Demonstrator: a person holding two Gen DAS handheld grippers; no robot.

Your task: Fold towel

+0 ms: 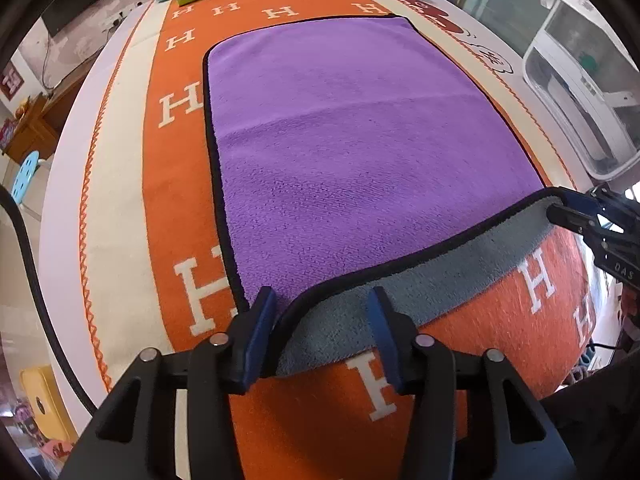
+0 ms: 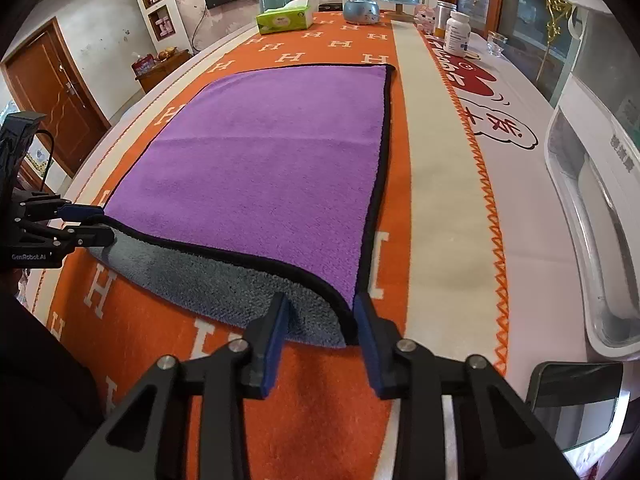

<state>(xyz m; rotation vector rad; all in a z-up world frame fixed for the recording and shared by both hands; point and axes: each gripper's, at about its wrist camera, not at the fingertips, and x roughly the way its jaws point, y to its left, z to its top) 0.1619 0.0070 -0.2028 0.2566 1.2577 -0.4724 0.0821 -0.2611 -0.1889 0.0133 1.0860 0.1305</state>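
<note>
A purple towel (image 1: pixel 352 136) with black trim and a grey underside lies spread on the orange H-patterned cloth (image 1: pixel 180 104); it also shows in the right wrist view (image 2: pixel 264 168). Its near edge is lifted, grey side showing. My left gripper (image 1: pixel 322 312) is at the near left corner, which lies between its blue pads with a wide gap. My right gripper (image 2: pixel 320 314) is at the near right corner, likewise apart. In each other's views both grippers, the left one (image 2: pixel 90 224) and the right one (image 1: pixel 560 208), look pinched on the towel corners.
At the far end stand a green tissue box (image 2: pixel 285 20), a snow globe (image 2: pixel 360 2), a white pill bottle (image 2: pixel 456 34) and a small glass. A white plastic bin (image 2: pixel 592 216) stands on the right. A phone (image 2: pixel 576 392) lies near right.
</note>
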